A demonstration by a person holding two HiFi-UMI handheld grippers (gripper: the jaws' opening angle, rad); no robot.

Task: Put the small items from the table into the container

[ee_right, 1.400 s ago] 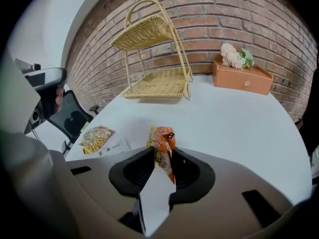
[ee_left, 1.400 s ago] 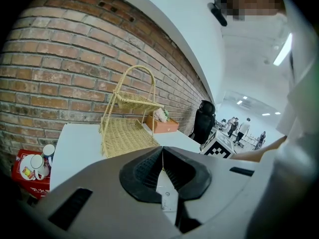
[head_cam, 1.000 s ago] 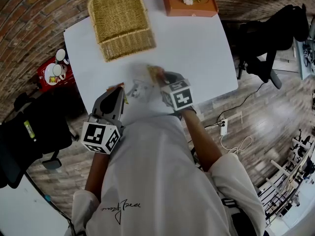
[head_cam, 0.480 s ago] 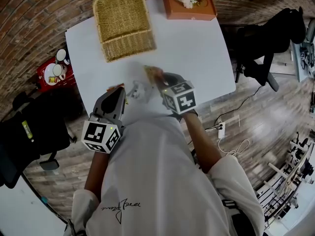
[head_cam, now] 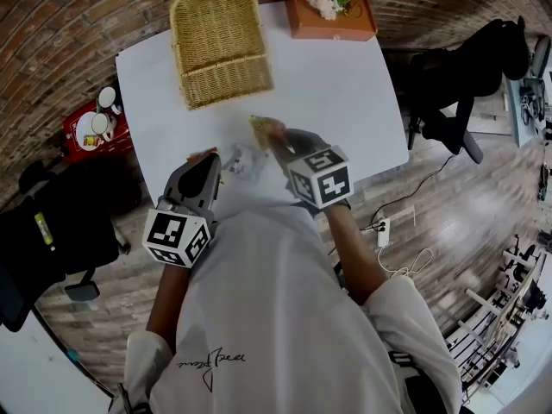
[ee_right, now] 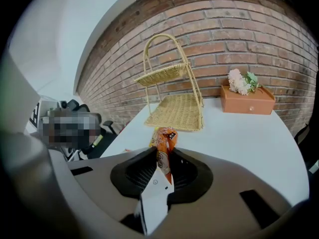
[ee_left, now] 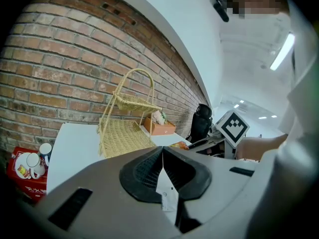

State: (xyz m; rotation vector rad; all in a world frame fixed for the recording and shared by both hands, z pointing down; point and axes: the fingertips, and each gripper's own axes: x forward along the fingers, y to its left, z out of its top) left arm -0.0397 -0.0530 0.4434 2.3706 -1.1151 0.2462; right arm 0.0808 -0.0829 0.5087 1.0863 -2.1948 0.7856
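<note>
My right gripper [head_cam: 281,140] is shut on an orange snack packet [head_cam: 262,128] and holds it above the white table [head_cam: 345,84]. In the right gripper view the packet [ee_right: 166,136] sticks up from between the jaws of the right gripper [ee_right: 162,156]. The two-tier wicker basket [head_cam: 220,40] stands at the table's far side, beyond the packet [ee_right: 175,111]. My left gripper [head_cam: 208,159] hovers over the near left of the table, its jaws shut with nothing in them [ee_left: 162,152]. A small crumpled clear-wrapped item [head_cam: 242,160] lies on the table between the two grippers.
An orange box with flowers [head_cam: 333,14] sits at the far right of the table. A small reddish item [head_cam: 198,153] shows by the left gripper's tip. On the floor, a red box with cups [head_cam: 93,126] stands left of the table and black chairs [head_cam: 466,67] stand to its right.
My right gripper has risen with the orange packet in it. The left gripper has stayed where it was.
</note>
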